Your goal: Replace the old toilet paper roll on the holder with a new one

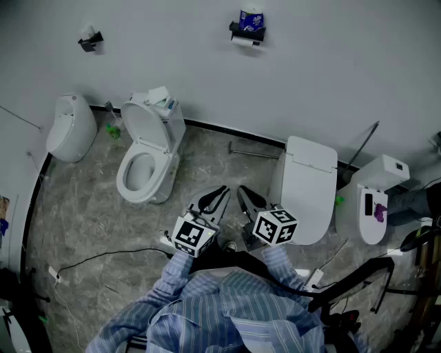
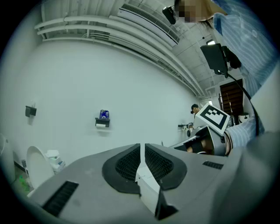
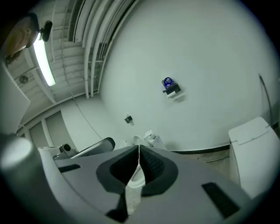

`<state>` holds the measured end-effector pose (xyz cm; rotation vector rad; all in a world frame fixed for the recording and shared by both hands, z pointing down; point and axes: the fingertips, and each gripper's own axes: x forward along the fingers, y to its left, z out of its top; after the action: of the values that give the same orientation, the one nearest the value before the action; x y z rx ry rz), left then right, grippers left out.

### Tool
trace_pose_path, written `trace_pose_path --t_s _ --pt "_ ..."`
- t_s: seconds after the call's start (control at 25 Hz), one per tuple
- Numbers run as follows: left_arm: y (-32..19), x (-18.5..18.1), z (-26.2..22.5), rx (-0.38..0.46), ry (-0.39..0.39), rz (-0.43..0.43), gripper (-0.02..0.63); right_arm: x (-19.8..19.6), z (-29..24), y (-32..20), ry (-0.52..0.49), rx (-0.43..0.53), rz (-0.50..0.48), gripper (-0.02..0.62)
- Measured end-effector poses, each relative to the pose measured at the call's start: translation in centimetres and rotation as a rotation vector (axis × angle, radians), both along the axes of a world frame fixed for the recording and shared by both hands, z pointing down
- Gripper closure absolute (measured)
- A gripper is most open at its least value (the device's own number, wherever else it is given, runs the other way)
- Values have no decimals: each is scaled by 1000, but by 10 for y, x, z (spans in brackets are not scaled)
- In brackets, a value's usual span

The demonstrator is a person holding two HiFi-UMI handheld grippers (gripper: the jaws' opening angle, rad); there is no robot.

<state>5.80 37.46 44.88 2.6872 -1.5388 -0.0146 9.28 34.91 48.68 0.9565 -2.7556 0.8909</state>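
**Clearance.** The holder [image 1: 247, 31] is fixed high on the white wall [image 1: 331, 62], well apart from both grippers. A white toilet paper roll [image 1: 242, 41] hangs under its shelf, and a blue pack [image 1: 251, 18] stands on top. A strip of grey floor [image 1: 207, 162] runs from the grippers to the wall. It is bounded on the left by an open toilet [image 1: 145, 148] and on the right by a closed toilet [image 1: 308, 186]. A metal bar [image 1: 255, 150] lies on the floor near the dark skirting line. A cable [image 1: 103, 258] crosses the floor at lower left.

**Grippers.** The left gripper [image 1: 215, 200] and the right gripper [image 1: 249, 198] are held side by side in front of the person's striped shirt [image 1: 227, 310], above the floor. The jaws of each are together, leaving only a thin slit, and nothing sits between them.

**View differences.**
- The head view alone shows the floor layout and both toilets together.
- The left gripper view shows the holder [image 2: 102, 123] on the wall ahead, left of the jaw line. It also shows ceiling ducts [image 2: 144, 22] and the marker cube [image 2: 214, 117] of the right gripper.
- The right gripper view shows the holder [image 3: 172, 91] up and to the right, a lit tube lamp [image 3: 43, 61] and the lid of the closed toilet [image 3: 253, 148].

**Limits.**
- The roll is small in every view, so how much paper it carries cannot be judged.
- The print on the blue pack cannot be read.
- A second bracket [image 1: 89, 40] on the wall is too small to identify.
- Dark stands at the right edge of the head view are cut off.
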Motion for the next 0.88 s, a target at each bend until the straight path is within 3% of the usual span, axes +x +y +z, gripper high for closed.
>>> trace_pose_path --t_s 0.6,0.88 --pt "-49 -18 2 -22 40 19 574 -12 1 -48 -21 -15 37 581" --pt "-96 -50 2 -28 45 22 574 -41 2 -91 -33 -34 38 581"
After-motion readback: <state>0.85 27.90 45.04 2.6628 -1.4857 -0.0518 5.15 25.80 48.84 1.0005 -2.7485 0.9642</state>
